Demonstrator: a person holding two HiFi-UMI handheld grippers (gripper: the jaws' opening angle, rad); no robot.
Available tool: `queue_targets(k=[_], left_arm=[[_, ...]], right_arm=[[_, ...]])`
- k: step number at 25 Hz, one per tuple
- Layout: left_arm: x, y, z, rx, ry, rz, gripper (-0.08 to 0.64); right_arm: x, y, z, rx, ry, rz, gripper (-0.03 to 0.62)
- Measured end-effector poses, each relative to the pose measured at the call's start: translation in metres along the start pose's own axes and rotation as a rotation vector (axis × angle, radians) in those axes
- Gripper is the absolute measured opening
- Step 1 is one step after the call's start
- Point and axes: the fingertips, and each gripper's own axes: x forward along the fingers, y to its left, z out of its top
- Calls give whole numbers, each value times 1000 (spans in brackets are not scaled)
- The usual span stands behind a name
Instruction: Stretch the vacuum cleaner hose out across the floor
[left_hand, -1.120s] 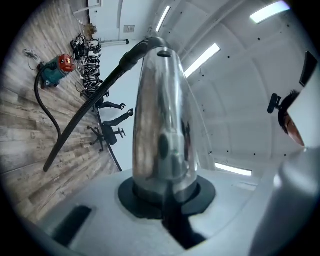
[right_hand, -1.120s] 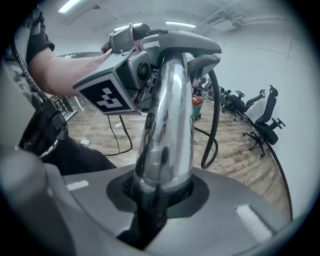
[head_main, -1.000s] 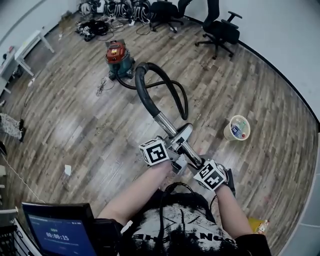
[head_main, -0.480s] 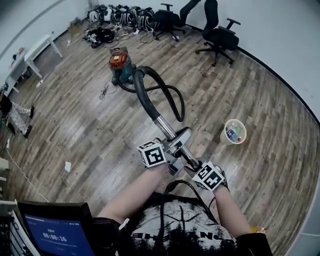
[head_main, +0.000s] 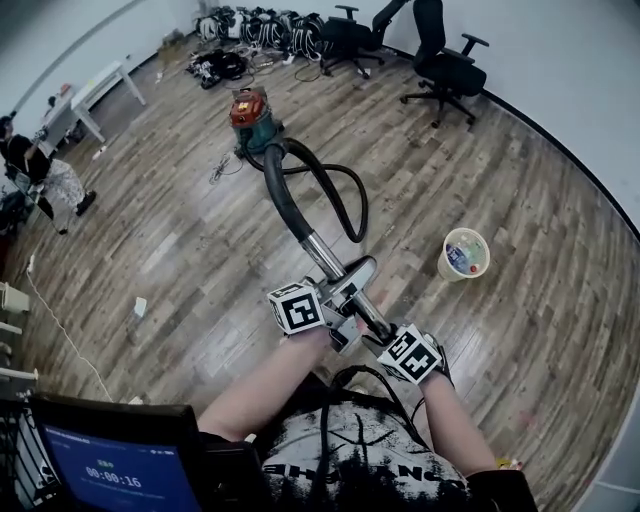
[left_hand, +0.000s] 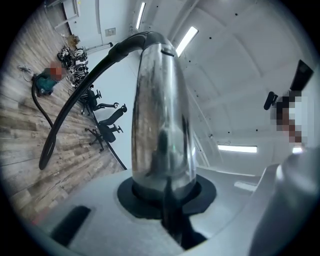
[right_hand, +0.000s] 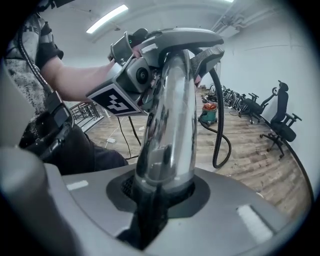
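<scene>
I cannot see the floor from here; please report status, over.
Both shut on metal tube: left gripper, right gripper. Hose loops to vacuum cleaner, not straight. Tub on floor, right of hose.

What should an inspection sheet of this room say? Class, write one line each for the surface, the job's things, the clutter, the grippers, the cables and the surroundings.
Surface: wood-plank floor.
Job's things: vacuum cleaner stands far off; its black hose curls in a loop, not stretched out; the metal tube at its end is lifted.
Clutter: round tub to the right; paper scrap to the left.
Grippers: left gripper and right gripper each have their fingers shut on the metal tube.
Cables: loose cord beside the vacuum cleaner; cable pile by the far wall.
Surroundings: office chairs and a white table near the walls.
</scene>
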Motion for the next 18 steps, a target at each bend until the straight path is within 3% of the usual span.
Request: queue_targets(k=[6,18], left_arm=[[-3,-16,-29,1,3,16,52],[-34,-40,-47,-14,3,4,52]], right_arm=[[-13,23,-25,10,-10,40,95],[-16,64,-35,13,1,18,98]])
